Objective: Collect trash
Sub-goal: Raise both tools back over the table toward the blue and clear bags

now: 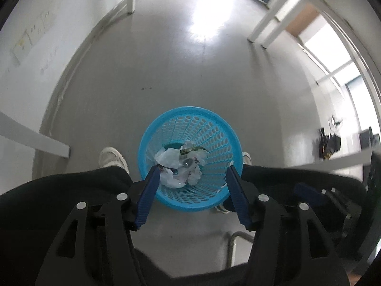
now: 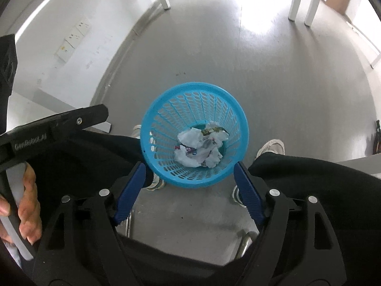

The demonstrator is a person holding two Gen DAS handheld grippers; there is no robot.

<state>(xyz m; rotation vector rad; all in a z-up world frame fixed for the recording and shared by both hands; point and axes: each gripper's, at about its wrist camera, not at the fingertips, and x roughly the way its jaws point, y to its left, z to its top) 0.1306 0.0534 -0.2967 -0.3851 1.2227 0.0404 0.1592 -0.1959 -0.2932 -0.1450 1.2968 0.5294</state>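
The blue basket with crumpled trash sits on the floor right below both wide-open, empty claws, left claw and right claw.

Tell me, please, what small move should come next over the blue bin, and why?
Probably lift both tongs away to look for more litter: the left tongs and right tongs hang open and empty above the blue basket, where crumpled paper already lies.
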